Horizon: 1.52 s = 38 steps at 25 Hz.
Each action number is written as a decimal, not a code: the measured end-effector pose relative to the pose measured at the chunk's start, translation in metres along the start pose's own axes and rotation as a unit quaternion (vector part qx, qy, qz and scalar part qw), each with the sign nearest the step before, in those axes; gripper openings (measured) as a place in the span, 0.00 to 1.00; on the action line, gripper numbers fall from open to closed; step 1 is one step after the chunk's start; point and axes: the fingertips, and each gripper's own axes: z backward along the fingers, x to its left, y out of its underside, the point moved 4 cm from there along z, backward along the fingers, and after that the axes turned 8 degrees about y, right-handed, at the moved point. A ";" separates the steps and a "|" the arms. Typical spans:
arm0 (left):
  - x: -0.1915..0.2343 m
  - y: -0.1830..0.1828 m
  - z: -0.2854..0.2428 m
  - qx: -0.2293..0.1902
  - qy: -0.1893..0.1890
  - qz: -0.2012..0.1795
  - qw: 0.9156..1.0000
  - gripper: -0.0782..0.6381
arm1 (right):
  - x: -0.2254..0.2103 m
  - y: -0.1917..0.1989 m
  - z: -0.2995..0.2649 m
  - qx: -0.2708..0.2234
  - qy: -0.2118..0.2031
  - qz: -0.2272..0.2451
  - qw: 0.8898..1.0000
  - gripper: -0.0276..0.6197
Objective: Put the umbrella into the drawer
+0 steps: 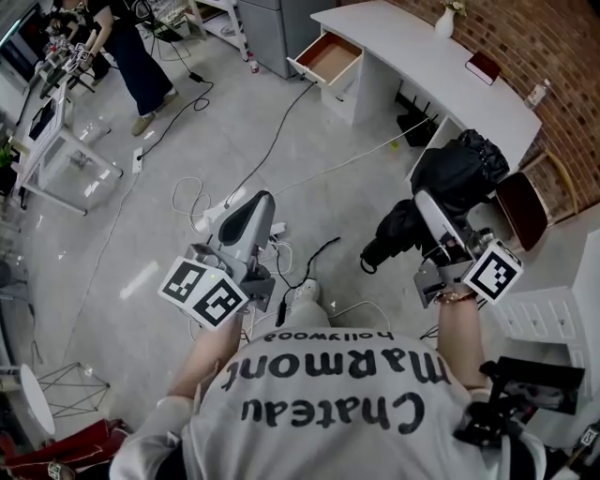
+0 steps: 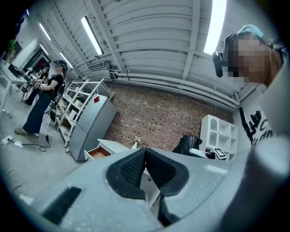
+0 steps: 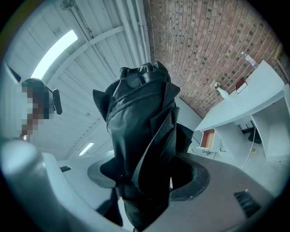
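A black folded umbrella [image 1: 457,173] is held off the floor at the right, and my right gripper [image 1: 433,223] is shut on its middle. In the right gripper view the umbrella [image 3: 140,131] fills the space between the jaws and stands up past them. The open drawer [image 1: 326,58], wood-lined, sticks out of the white desk [image 1: 422,47] far ahead; it also shows small as the drawer [image 3: 207,138] and the drawer [image 2: 97,153]. My left gripper [image 1: 261,204] hangs at the left, shut with nothing in it, its black pads [image 2: 136,165] meeting at the tips.
Cables and a power strip [image 1: 211,214] lie on the grey floor between me and the desk. A grey cabinet [image 1: 281,28] stands left of the drawer. A chair [image 1: 525,206] and a white shelf unit [image 1: 548,314] are at the right. A person [image 1: 127,47] stands far left.
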 end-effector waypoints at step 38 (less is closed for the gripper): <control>0.215 -0.083 -0.325 -0.011 -0.017 -0.080 0.997 0.13 | -0.203 -0.209 -0.301 0.007 -0.051 0.057 0.997 0.49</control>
